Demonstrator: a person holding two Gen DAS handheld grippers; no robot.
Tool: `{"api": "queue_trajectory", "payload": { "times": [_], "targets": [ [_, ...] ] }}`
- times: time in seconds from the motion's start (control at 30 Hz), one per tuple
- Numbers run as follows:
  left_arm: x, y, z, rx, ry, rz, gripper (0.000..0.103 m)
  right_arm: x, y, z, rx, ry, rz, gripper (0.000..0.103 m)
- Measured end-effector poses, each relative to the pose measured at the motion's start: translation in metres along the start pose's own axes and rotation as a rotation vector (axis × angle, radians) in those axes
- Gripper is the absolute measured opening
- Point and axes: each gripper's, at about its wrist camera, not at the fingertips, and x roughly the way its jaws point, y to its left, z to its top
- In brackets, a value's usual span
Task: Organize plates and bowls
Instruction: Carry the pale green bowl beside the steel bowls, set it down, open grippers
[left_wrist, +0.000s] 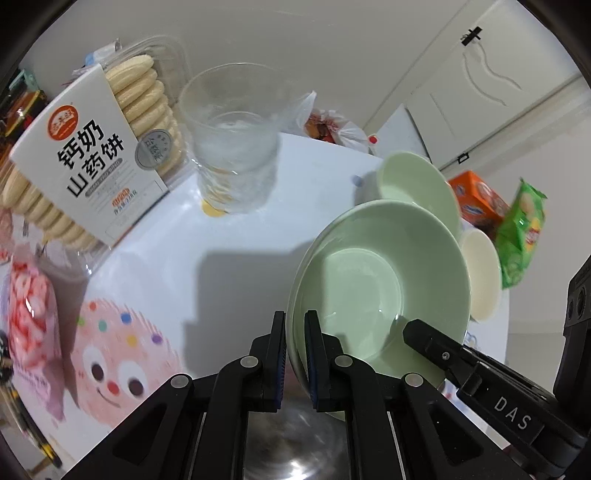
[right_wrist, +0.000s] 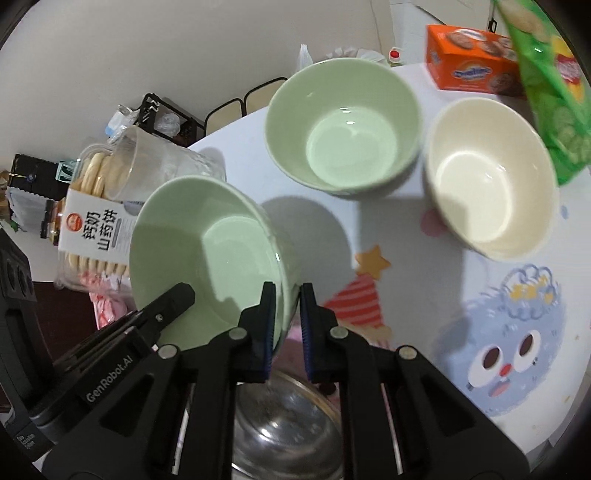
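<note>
1. Two grippers share one green bowl (left_wrist: 376, 291) in the left wrist view: the left gripper (left_wrist: 294, 354) has its jaws closed on the near rim, one finger inside and one outside, while the right gripper (left_wrist: 443, 354) comes in from the right. This bowl is held above the table (left_wrist: 236, 236), tilted, its mouth facing the camera and upward; being round, it has no long axis. A second green bowl (left_wrist: 417, 184) and a cream bowl (left_wrist: 480, 277) sit behind it.

2. From the right wrist view, the right gripper (right_wrist: 287, 317) pinches the opposite rim of the green bowl (right_wrist: 207, 266), whose mouth tips up and to the right. A steel bowl (right_wrist: 284, 424) lies below.

3. Risk, as I judge it: thin rim pinches may slip, or opposed pulls may twist the bowl loose, dropping it onto the steel bowl.
</note>
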Motion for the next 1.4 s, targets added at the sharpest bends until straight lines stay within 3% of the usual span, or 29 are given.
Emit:
{"api": "queue_trajectory", "payload": {
  "times": [0.23,0.63,0.73,1.0,1.4],
  "targets": [
    [-0.013,-0.052,-0.044,0.022,-0.032,-0.006,0.009,-0.043,-0.033,-0.028,-0.016,-0.038,-0.003,0.014],
    [0.01,-0.126,-0.121,0.073,0.025,-0.014,0.009,-0.076,-0.115,-0.076,0.017,-0.02,-0.026,0.014],
    [0.026,-0.13,-0.137,0.06,0.064,-0.034,0.01,-0.073,-0.136,-0.086,0.023,0.003,-0.039,0.014],
    [0.051,-0.138,-0.16,0.073,0.106,-0.006,0.01,-0.057,-0.168,-0.103,0.024,0.064,-0.043,0.015],
    [0.074,-0.139,-0.168,0.066,0.136,0.015,0.01,-0.042,-0.173,-0.107,-0.005,0.1,-0.059,0.016]
  ]
}}
